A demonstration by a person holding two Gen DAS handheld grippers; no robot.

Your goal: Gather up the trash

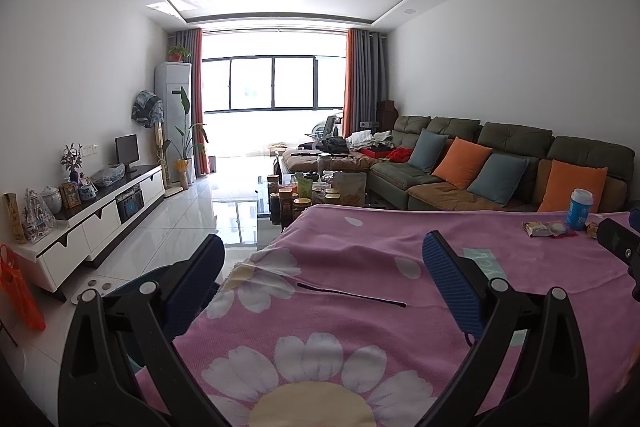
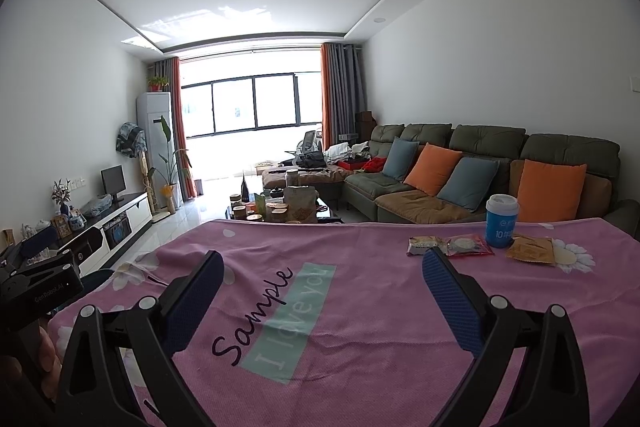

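Pink fleece blanket (image 2: 360, 307) with white daisies and a mint "Sample" panel covers the table. Both grippers hover above it with ridged blue pads spread wide, holding nothing — the left gripper (image 1: 320, 263) over the cloth's 9 o'clock edge, the right gripper (image 2: 320, 267) mid-cloth. At 2 o'clock from the right gripper lie flat, crinkly snack wrappers (image 2: 468, 246) beside a blue cylindrical cup (image 2: 501, 221). Beyond stands a green sofa (image 2: 460, 147) — orange and blue cushions.
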